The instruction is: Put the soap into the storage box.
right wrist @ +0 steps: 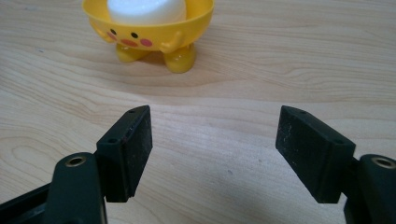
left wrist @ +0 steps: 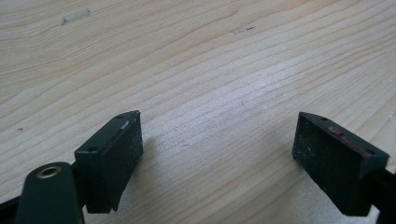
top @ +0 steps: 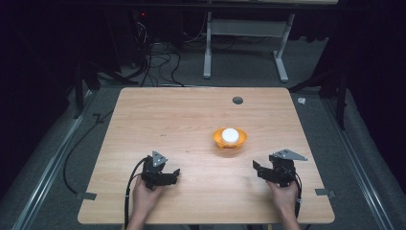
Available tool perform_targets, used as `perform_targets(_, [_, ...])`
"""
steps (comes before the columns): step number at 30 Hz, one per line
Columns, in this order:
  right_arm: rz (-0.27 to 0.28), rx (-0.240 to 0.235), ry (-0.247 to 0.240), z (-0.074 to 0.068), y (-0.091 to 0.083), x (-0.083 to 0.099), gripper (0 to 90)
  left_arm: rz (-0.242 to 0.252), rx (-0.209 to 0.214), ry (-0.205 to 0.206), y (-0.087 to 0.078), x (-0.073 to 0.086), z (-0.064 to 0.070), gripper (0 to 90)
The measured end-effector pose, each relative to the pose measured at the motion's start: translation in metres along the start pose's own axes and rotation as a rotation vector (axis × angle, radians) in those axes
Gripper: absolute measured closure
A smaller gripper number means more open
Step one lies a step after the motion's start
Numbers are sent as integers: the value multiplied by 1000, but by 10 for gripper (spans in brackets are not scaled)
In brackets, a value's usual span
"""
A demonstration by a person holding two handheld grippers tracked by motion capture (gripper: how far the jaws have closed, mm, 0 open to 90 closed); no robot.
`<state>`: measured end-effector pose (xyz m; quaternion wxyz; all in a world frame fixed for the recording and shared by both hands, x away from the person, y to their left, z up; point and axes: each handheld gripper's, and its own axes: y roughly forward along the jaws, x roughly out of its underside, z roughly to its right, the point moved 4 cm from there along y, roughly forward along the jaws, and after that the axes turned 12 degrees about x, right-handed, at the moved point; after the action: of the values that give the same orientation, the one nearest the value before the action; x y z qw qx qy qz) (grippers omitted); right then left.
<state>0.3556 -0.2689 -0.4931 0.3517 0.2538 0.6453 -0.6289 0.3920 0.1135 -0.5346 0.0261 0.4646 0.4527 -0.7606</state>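
The right gripper (right wrist: 215, 149), jaws spread wide and empty, rests low over the wooden table (top: 158, 120) aimed at the yellow chick-faced cup (right wrist: 149, 32) holding a white ball (right wrist: 147, 9) just ahead, while the left gripper (left wrist: 219, 158), likewise spread, lies well apart from that cup.

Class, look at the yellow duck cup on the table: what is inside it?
A white rounded object sits in the duck cup, rising above its rim. Its lower part and the cup's bottom are hidden by the cup's wall.
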Motion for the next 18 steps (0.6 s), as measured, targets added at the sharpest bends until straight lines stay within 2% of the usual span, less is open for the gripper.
perform_targets(6, [-3,2,16,-1,4,6,283,-2,4,6,0,0,0,166])
perform_targets(10, [-22,1,4,-2,11,12,283,-3,3,5,0,0,0,166])
perform_targets(13, [-29,18,-11,-3,13,13,285,-2,3,5,0,0,0,166])
perform_targets(18, [-32,24,-10,-6,17,17,286,-3,4,5,0,0,0,166])
